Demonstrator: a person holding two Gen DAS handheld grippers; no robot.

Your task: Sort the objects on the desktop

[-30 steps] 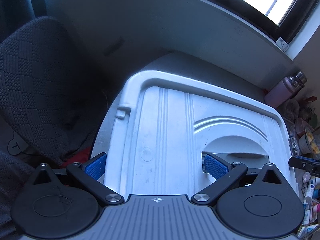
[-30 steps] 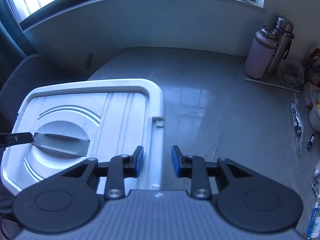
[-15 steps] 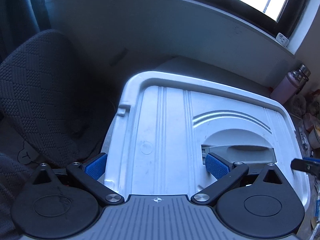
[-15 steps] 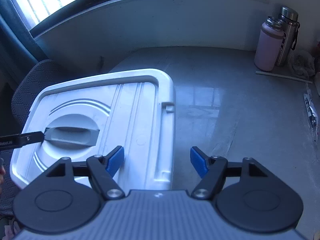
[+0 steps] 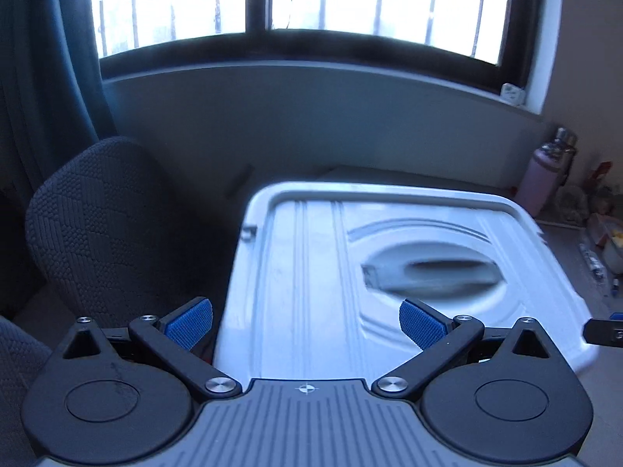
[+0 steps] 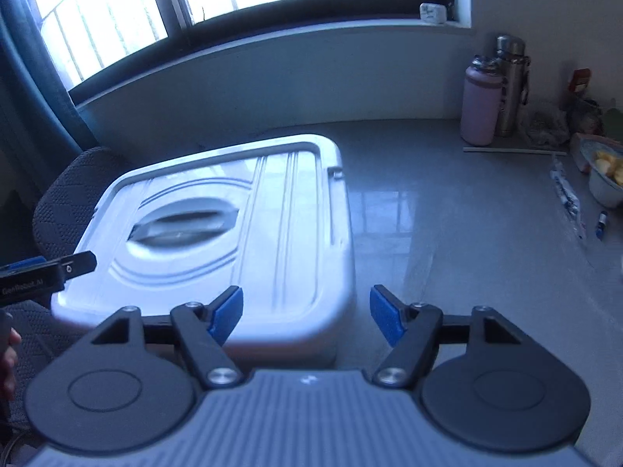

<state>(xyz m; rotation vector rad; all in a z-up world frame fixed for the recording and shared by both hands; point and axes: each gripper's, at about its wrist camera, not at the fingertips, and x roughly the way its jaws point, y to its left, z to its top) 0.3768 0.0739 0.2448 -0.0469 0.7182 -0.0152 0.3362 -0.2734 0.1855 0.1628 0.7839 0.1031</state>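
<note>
A big white box (image 6: 218,233) with its lid on sits at the table (image 6: 447,241) edge, a chair (image 5: 101,225) beside it. Bottles (image 6: 481,105) stand far behind the box. Both the left hand-held gripper (image 5: 305,323) and the right hand-held gripper (image 6: 306,315) are wide open, holding nothing.

Right tool (image 6: 306,313) spread wide; both pulled back from lid (image 6: 218,229).
</note>
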